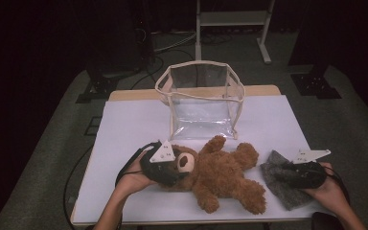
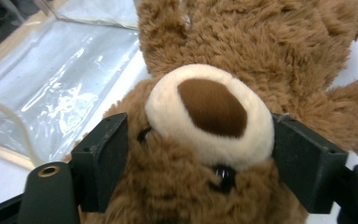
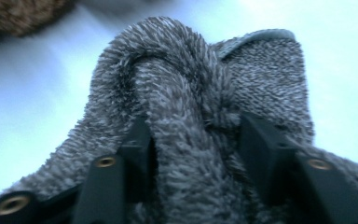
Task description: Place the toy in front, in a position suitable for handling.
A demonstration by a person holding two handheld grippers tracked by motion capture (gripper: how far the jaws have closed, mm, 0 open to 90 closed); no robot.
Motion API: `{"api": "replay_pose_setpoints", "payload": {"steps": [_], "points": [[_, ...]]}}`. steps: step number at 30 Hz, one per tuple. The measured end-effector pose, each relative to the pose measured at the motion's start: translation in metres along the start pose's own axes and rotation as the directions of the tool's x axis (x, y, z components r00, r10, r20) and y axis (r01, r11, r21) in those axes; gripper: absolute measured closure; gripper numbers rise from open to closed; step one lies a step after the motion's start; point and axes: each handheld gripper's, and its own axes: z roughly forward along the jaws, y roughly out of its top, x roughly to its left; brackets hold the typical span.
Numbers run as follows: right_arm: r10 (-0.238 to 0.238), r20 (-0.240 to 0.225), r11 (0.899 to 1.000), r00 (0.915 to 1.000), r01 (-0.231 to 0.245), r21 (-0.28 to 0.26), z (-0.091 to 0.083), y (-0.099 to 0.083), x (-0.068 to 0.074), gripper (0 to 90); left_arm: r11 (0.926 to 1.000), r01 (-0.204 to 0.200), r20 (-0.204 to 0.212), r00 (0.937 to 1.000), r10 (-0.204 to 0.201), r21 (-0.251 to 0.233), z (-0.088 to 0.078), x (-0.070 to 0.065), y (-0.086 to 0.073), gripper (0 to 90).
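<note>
Black two-jaw tool (image 1: pixel 175 176), grey three-cornered plate, brass screws, seemingly bare forearms

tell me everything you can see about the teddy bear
The teddy bear is brown shaggy plush with a cream muzzle, dark brown nose and black eyes. It lies on its back on the white table, limbs spread, head toward the left hand-held gripper, whose jaws flank its head. The clear bag stands just behind it.
</note>
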Motion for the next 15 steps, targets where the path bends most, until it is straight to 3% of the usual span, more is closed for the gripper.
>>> {"api": "replay_pose_setpoints", "payload": {"steps": [3,5,7,10,11,14,15], "points": [[0.011,0.018,1.0,0.9998,-0.011,0.005,0.0,0.002,0.0,66.6,0.9998,0.016,0.0,0.9999,-0.016,-0.015,0.0,0.003,-0.003,21.8],[0.021,0.015,1.0,0.9997,-0.021,0.019,-0.001,0.005,-0.001,73.6,0.9994,0.031,0.037,0.9988,-0.03,-0.017,0.004,0.005,-0.009,23.3],[0.028,-0.008,0.999,0.9996,-0.028,0.031,-0.003,0.008,-0.002,75.8,0.9986,0.045,0.045,0.998,-0.044,-0.028,0.004,0.005,-0.011,26.1],[0.037,-0.045,0.999,0.9983,-0.037,0.004,-0.01,0.013,-0.005,76.3,0.999,0.039,0.049,0.9981,-0.038,-0.022,0.005,0.004,-0.012,30.2],[0.043,-0.094,0.998,0.9947,-0.047,-0.042,-0.022,0.025,-0.005,76.3,0.9993,0.033,0.049,0.9983,-0.032,-0.019,0.005,0.004,-0.011,30.7],[-0.019,-0.155,0.994,0.9878,0.002,-0.107,-0.041,0.053,0.004,76.3,0.9994,0.032,0.045,0.9985,-0.031,-0.014,0.006,0.002,-0.01,31.6],[-0.019,-0.155,0.994,0.9878,0.002,-0.107,-0.041,0.053,0.004,76.3,0.9994,0.032,0.045,0.9985,-0.031,-0.014,0.006,0.002,-0.01,31.7]]}}
